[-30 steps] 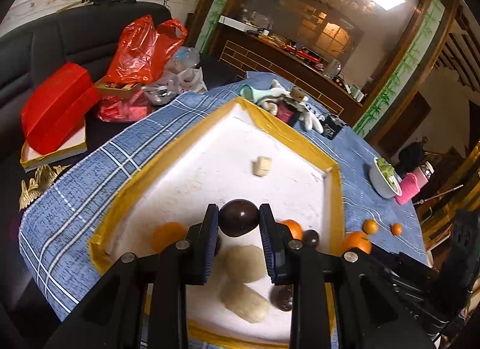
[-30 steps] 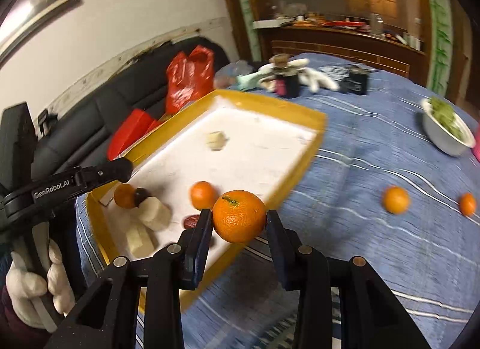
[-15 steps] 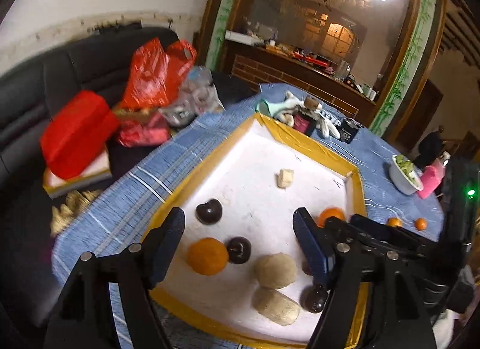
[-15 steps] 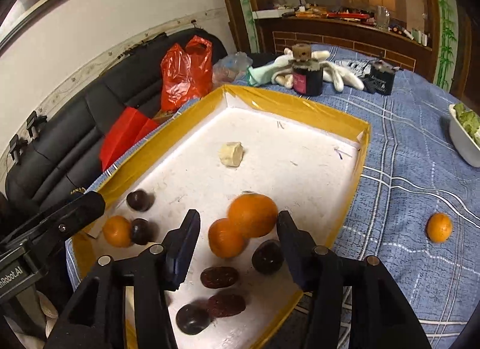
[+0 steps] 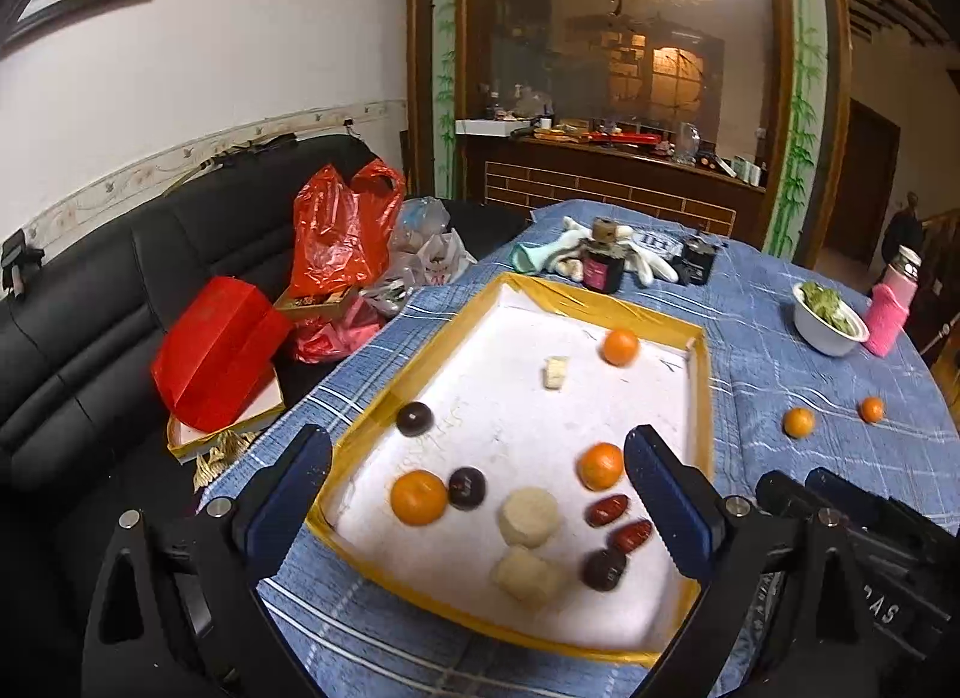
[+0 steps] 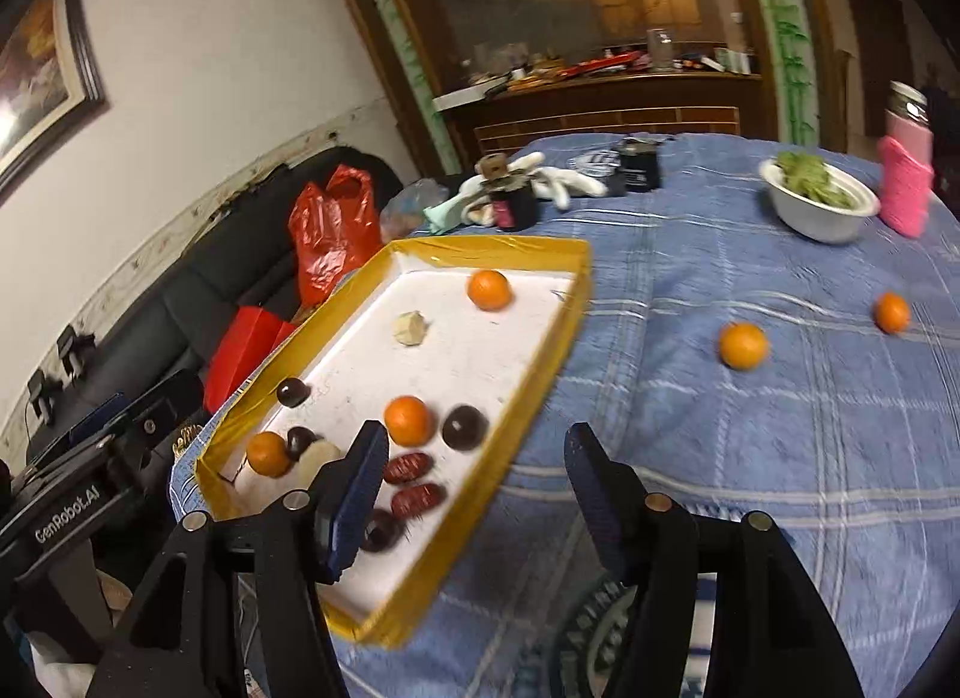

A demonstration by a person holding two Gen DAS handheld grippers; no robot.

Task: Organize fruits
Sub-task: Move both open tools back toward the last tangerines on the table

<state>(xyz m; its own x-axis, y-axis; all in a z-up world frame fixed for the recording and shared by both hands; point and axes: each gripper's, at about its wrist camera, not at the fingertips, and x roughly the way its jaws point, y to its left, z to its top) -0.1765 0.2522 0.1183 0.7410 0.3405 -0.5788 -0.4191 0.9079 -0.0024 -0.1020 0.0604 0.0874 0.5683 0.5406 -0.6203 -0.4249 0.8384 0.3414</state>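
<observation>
A yellow-rimmed white tray (image 5: 702, 374) (image 6: 540, 356) holds several fruits: three oranges, one at the far end (image 5: 620, 346) (image 6: 489, 289), dark round fruits (image 5: 414, 418), red dates (image 5: 607, 510) and pale lumps (image 5: 530, 517). Two small oranges lie loose on the blue cloth, one nearer (image 5: 798, 421) (image 6: 743, 345) and one farther right (image 5: 872, 409) (image 6: 891, 312). My left gripper (image 5: 477, 503) is open and empty above the tray's near end. My right gripper (image 6: 471, 494) is open and empty over the tray's right rim.
A white bowl of greens (image 6: 817, 200) and a pink bottle (image 6: 905, 182) stand at the far right. A dark jar (image 5: 602, 266), gloves and a black box sit behind the tray. Red bags (image 5: 342, 230) lie on the black sofa at left.
Both grippers let go of their fruit, a dark fruit and an orange, opened and pulled back upward. The released orange has rolled to the tray's far end.
</observation>
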